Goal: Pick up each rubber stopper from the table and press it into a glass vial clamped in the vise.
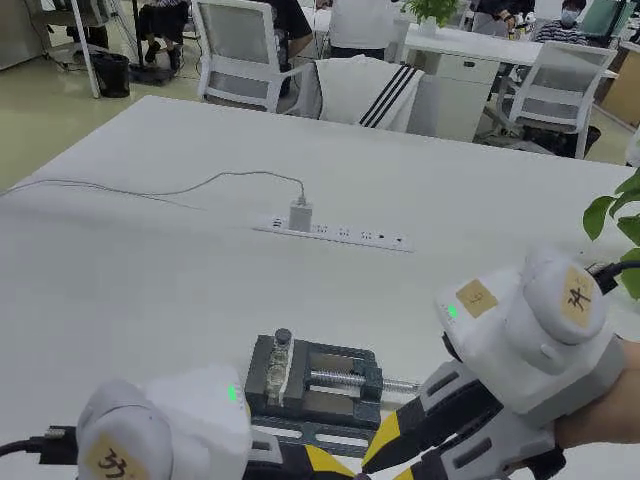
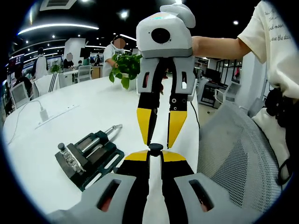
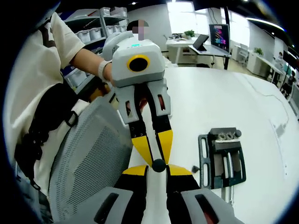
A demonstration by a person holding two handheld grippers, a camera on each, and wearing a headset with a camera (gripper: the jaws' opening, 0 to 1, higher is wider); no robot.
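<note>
A small black rubber stopper [image 2: 155,149] is pinched at the tips of my left gripper [image 2: 155,157], which is shut on it just off the table's near edge. My right gripper [image 3: 158,171] faces it nose to nose. Its yellow fingertips [image 2: 145,127] stand apart, open, right in front of the stopper [image 3: 159,164]. The dark vise [image 1: 320,390] sits on the white table near the front edge. A glass vial [image 1: 282,352] with a dark cap on top is clamped upright in its jaws. In the left gripper view the vise [image 2: 88,156] lies to the left of both grippers.
A white power strip [image 1: 335,233] with a charger [image 1: 300,214] and a grey cable lies mid-table beyond the vise. A potted plant [image 1: 620,215] stands at the right edge. A mesh chair back [image 2: 233,154] is close beside the grippers. Chairs and people fill the background.
</note>
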